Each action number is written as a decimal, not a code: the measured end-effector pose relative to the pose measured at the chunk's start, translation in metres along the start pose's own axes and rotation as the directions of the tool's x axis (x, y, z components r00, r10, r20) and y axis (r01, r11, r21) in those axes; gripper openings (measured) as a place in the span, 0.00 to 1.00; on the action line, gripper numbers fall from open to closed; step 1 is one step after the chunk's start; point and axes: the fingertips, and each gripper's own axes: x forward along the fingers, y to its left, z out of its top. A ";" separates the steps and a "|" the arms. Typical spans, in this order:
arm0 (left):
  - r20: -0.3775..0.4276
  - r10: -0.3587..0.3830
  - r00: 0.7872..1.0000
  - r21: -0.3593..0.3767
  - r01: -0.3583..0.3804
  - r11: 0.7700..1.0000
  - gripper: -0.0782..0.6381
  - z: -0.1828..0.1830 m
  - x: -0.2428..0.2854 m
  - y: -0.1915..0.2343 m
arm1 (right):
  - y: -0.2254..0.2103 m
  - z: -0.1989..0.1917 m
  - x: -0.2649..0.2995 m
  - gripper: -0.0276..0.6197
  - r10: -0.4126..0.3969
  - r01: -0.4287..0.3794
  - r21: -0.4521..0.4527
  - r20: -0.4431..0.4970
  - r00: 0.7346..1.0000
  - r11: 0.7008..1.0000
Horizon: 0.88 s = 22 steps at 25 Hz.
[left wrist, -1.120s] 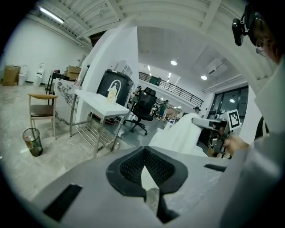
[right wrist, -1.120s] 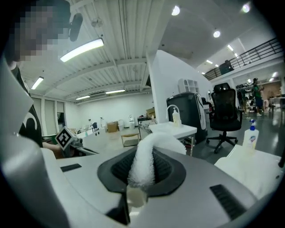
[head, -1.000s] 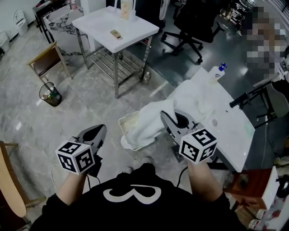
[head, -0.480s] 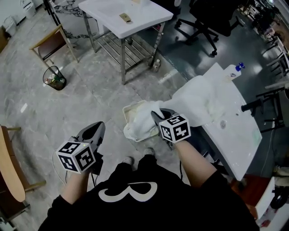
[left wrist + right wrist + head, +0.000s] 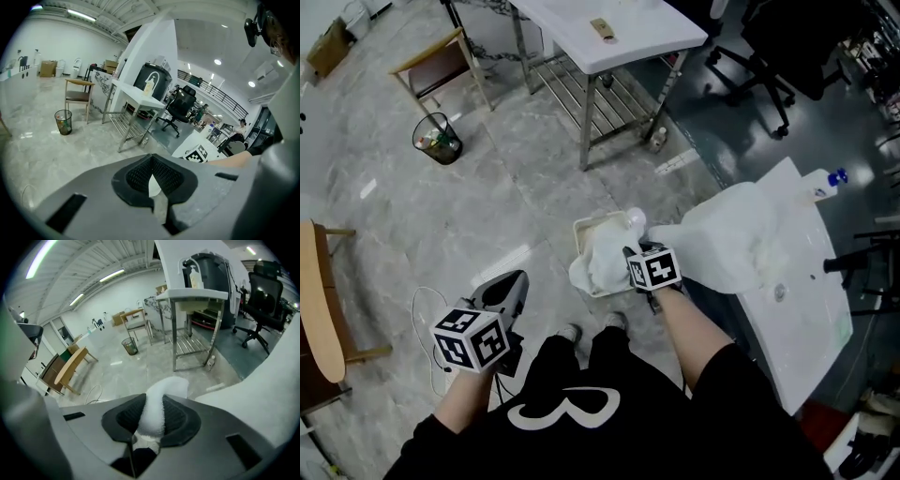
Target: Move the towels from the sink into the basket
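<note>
My right gripper [image 5: 632, 255] pinches a towel [image 5: 605, 264] over the basket [image 5: 584, 228] on the grey marble floor [image 5: 441, 216], left of the sink [image 5: 811, 309]. My left gripper [image 5: 512, 285] hangs near-left, jaws together and empty. A table [image 5: 619, 23] and a bin [image 5: 438, 139] stand far off.

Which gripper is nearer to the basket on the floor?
Right. The right gripper holds a towel over the basket; the left gripper is off to its side.

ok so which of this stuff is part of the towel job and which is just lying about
Job: white fluffy towel in the right gripper; cream plastic basket on the floor; white sink counter.
Lying about: black mesh wastebin; white steel-legged table; wooden chair; black office chair.
</note>
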 end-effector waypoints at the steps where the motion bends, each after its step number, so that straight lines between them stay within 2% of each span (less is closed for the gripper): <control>1: -0.003 0.010 1.000 -0.007 -0.010 1.000 0.12 -0.004 -0.001 0.002 | -0.001 -0.007 0.007 0.16 0.011 -0.011 0.005 -0.027 1.000 1.000; 4: -0.012 0.033 0.999 -0.015 -0.033 0.999 0.12 -0.010 -0.005 0.008 | 0.000 -0.014 0.020 0.38 0.048 -0.047 0.017 -0.061 0.997 0.999; 6: -0.019 0.042 0.999 -0.018 -0.042 0.999 0.12 -0.014 -0.007 0.009 | 0.000 -0.018 0.023 0.44 0.050 -0.050 0.011 -0.077 0.996 0.999; 12: -0.031 0.044 0.999 -0.022 -0.044 0.999 0.12 -0.017 -0.007 0.010 | 0.005 -0.024 0.017 0.48 0.064 -0.064 0.010 -0.064 0.996 0.998; 16: -0.036 0.011 0.999 -0.003 -0.011 1.000 0.12 -0.013 0.001 -0.001 | 0.013 -0.022 0.003 0.51 0.088 -0.087 0.007 -0.030 0.996 0.996; 19: -0.043 -0.019 0.999 0.025 0.020 0.999 0.12 -0.006 0.008 -0.012 | 0.021 -0.014 -0.012 0.57 0.104 -0.104 -0.017 -0.003 0.995 0.994; 22: -0.046 -0.052 0.998 0.052 0.054 0.997 0.12 0.004 0.015 -0.029 | 0.024 0.002 -0.041 0.59 0.106 -0.104 -0.035 0.057 0.993 0.994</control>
